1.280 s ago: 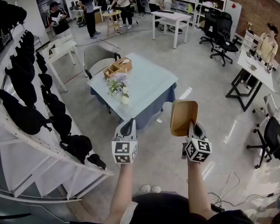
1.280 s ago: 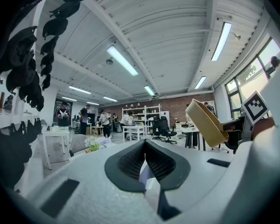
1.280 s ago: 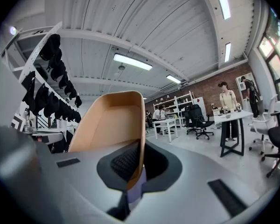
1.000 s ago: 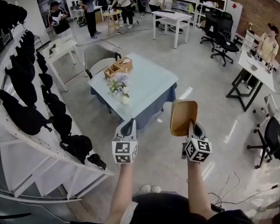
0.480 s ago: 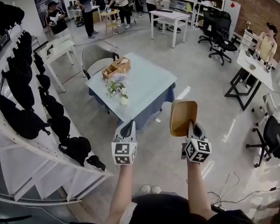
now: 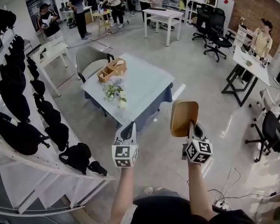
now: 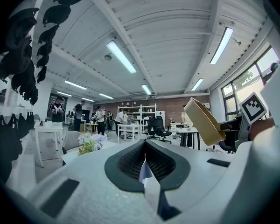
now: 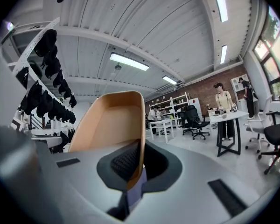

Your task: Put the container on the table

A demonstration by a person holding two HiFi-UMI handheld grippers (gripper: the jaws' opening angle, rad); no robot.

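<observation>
The lower edge of the container [image 6: 184,117] is hidden in the head view where it sinks between the fingers of the right gripper [image 6: 192,125]. From there I cannot tell how much of the wall is gripped. The right gripper view settles it: one side wall of the tan container [image 8: 109,125] runs down between the fingers, which are closed narrowly on it [image 8: 137,167]. Its open hollow faces that view's left. The left gripper view shows its own fingers pressed together with nothing between them [image 7: 144,164], and the container [image 7: 205,122] tilted in the air to its right.

Only the head view shows the bench [image 6: 147,85], pale blue, with a small vase of flowers [image 6: 114,93] near its left edge and a wooden organiser [image 6: 111,69] at its far left corner. The container stands upright in the air above the floor, apart from the bench and short of its near corner.

Both forearms reach forward, side by side, with the left gripper [image 6: 129,129] level with the right.
</observation>
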